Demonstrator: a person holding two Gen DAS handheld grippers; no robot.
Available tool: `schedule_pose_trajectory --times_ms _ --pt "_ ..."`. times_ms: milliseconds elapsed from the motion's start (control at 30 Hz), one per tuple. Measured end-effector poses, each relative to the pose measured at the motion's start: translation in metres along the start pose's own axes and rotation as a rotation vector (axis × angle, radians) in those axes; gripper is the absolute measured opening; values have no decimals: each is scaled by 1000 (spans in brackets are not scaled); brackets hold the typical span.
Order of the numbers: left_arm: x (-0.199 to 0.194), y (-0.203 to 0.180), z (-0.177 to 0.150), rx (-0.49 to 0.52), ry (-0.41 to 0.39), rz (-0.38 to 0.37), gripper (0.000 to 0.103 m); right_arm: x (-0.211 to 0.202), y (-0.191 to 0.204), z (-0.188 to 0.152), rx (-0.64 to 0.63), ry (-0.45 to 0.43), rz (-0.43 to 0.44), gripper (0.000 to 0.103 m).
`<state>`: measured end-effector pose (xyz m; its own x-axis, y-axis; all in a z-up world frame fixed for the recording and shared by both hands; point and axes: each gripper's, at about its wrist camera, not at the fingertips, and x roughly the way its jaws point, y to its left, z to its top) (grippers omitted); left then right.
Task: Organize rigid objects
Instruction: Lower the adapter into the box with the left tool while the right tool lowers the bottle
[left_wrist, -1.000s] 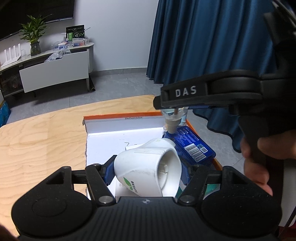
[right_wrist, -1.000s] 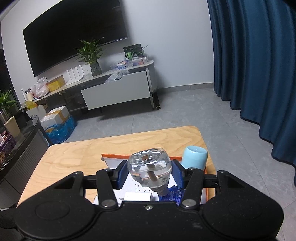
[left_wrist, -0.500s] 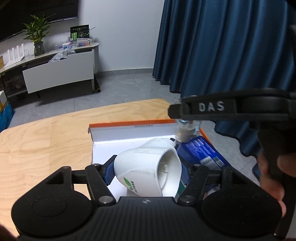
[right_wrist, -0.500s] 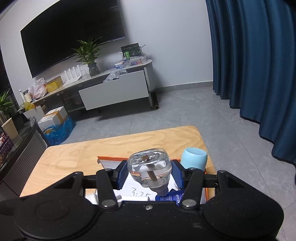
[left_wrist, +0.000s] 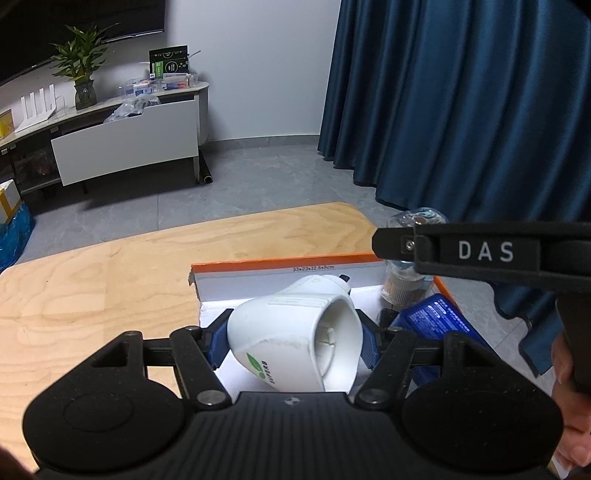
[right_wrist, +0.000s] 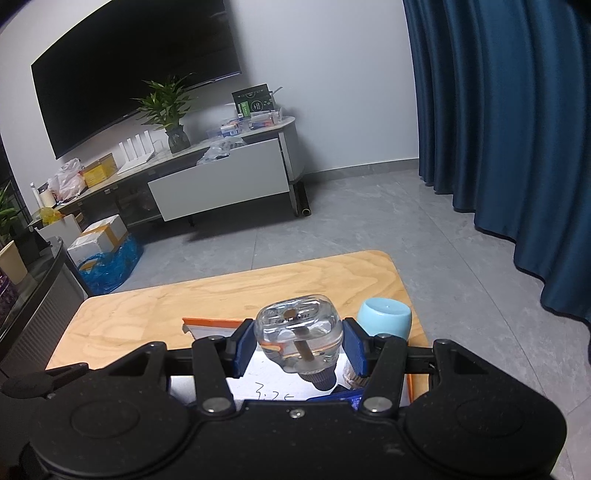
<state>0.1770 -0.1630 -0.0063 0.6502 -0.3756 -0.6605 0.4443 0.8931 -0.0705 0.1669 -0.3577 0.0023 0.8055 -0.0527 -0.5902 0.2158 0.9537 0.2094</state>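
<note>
My left gripper (left_wrist: 293, 334) is shut on a white plastic plug adapter (left_wrist: 291, 343) with a green logo, held over the white inside of an open orange-edged cardboard box (left_wrist: 280, 266). My right gripper (right_wrist: 299, 345) is shut on a small clear glass bottle (right_wrist: 298, 336) with a dark cap, held above the same box (right_wrist: 207, 325). In the left wrist view the bottle (left_wrist: 406, 280) hangs over the box's right end, under the black right gripper body (left_wrist: 480, 254). A blue packet (left_wrist: 436, 321) lies in the box at the right.
The box sits on a light wooden table (left_wrist: 92, 288) near its far right corner. A light blue cup (right_wrist: 384, 321) stands on the table right of the box. Blue curtains (left_wrist: 461, 103) hang close on the right. A white TV cabinet (right_wrist: 221, 184) stands across the grey floor.
The right gripper with the bottle has moved right and up in the left wrist view. The left gripper with the adapter has shifted slightly; the box looks farther off.
</note>
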Motion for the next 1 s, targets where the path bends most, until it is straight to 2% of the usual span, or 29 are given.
schedule_pose_trajectory --times_ms 233,333,567,700,933,1000 --pt "11 2 0 -8 14 7 67 5 -3 -1 14 8 -9 63" --pt "14 3 3 -13 17 9 67 4 -7 0 26 -9 -14 69" --pt "24 4 9 -19 22 2 67 -22 -12 -2 21 -80 -35 70" --pt "22 4 12 -45 10 -36 67 -40 -16 -8 13 -117 -47 70" --pt "12 -14 10 -9 4 -144 67 -62 -24 -14 44 -150 -45 70" --pt "10 -17 9 -9 -2 -129 76 -67 -25 -15 43 -153 -41 70"
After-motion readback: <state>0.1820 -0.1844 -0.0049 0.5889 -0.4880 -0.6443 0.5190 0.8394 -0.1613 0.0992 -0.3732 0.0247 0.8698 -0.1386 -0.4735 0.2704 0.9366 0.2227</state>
